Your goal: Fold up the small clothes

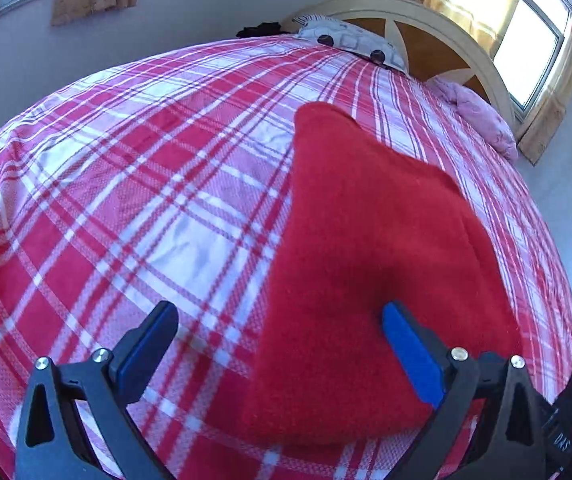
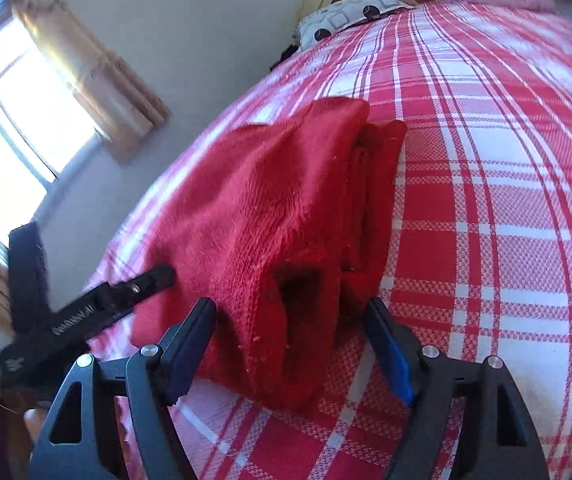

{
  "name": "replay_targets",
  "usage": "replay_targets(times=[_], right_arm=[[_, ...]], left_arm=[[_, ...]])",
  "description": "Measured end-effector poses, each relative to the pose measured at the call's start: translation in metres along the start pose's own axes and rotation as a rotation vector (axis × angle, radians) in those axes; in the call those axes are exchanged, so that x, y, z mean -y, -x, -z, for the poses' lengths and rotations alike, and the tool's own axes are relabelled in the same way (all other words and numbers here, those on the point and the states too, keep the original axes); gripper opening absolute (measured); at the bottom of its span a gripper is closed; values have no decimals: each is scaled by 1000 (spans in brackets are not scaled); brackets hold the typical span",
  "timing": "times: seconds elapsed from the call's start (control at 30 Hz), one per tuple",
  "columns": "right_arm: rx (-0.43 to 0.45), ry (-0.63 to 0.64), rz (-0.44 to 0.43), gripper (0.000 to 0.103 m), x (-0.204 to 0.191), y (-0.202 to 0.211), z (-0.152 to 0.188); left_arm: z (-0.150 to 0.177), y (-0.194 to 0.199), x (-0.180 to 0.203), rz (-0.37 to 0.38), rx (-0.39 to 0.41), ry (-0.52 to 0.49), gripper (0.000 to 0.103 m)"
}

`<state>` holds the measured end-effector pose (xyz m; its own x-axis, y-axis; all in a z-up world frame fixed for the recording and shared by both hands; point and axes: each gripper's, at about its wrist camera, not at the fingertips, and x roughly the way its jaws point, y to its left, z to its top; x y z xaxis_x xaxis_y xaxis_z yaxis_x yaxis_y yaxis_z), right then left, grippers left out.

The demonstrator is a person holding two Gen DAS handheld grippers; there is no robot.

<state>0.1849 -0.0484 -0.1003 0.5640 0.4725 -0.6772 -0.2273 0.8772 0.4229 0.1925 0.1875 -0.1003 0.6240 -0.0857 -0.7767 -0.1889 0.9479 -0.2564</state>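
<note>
— Two claws, both spread wide and holding nothing: left claw (image 1: pixel 279 340), right claw (image 2: pixel 292 326). Where's the garment?

— Just ahead: the red knit sweater (image 2: pixel 269 216), folded in layers, lies on the plaid bedspread (image 2: pixel 486 200).

— Handling?

— Soft, light and floppy, I'd judge; pinch all layers at a folded edge. Pillows (image 1: pixel 350 40) lie far beyond.

Bright daylight | windows (image 2: pixel 9 128) blown out | fisheye edges | slight blur

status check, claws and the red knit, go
Left claw open, empty, over red knit's edge. Right claw open, straddling the knit's near end. Knit folded in layers on plaid bedspread. Nothing in the way.
</note>
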Motion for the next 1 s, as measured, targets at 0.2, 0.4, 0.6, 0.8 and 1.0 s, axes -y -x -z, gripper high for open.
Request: replay_targets(times=[0.2,0.4,0.6,0.8,1.0], right_arm=[[0,68,45,30,-9,7,5],[14,89,111,26,-5,16,11],[24,92,120,29,-4,13,12],[32,67,167,50,-4,17,18],[28,78,195,53,-6,16,20]], left_arm=[[3,-1,0,-18,-4,4,99],[7,7,11,-62,9,-77,92],[14,1,3,-85,17,-47,102],[17,2,1,-95,14,-39,103],[21,0,3,-115,23,-56,103]])
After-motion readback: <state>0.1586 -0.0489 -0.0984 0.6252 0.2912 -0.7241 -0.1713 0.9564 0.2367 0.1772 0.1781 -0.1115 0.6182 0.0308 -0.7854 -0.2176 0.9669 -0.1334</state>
